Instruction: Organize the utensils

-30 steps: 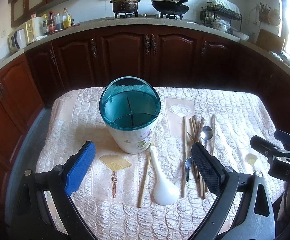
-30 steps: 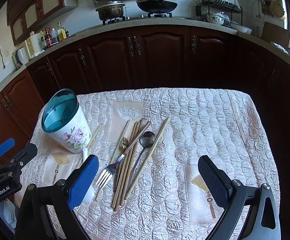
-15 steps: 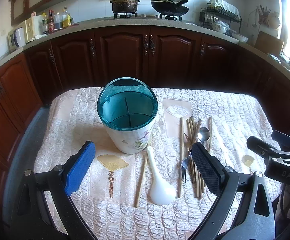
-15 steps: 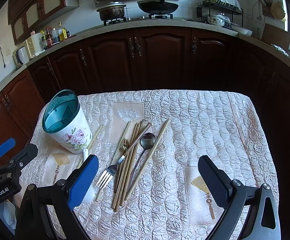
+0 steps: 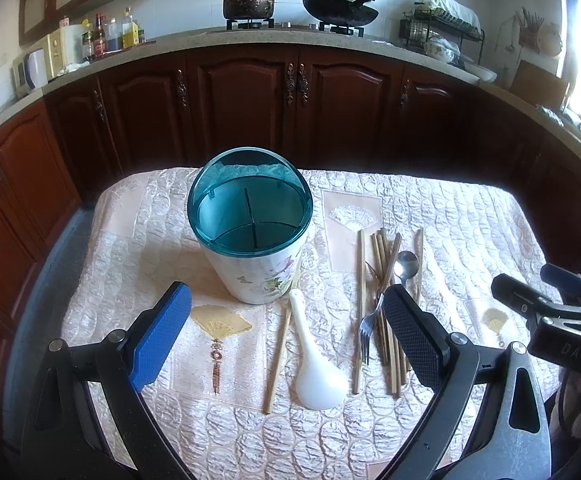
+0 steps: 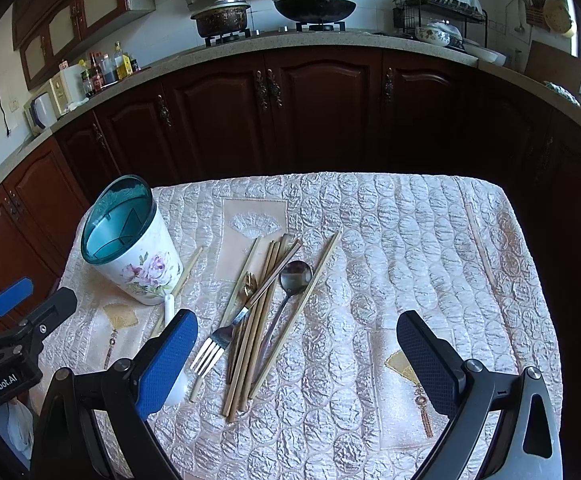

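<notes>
The worktop (image 6: 410, 240), covered in a pale quilted cloth with fan motifs, carries everything the task needs, laid flat and in reach of both grippers. At about ten o'clock in the right wrist view stands the round white flower-printed utensil holder with a teal divided rim (image 6: 130, 248), upright and with its visible compartments looking empty, so nothing seems sorted yet. Beside it toward three o'clock lies the loose bundle of long tan wooden chopsticks (image 6: 258, 320), roughly parallel, apparently set out as a heap to be picked apart. One more chopstick (image 5: 278, 356) lies apart beside the white ceramic soup spoon (image 5: 316, 368), just in front of the holder. Across the bundle rest the steel fork with a dark handle (image 6: 226, 336) and the steel round-bowled spoon (image 6: 294, 276). The left gripper (image 5: 286, 340) and the right gripper (image 6: 298, 356) both hover over the cloth with fingers spread wide, gripping nothing, probably poised to choose a first piece
</notes>
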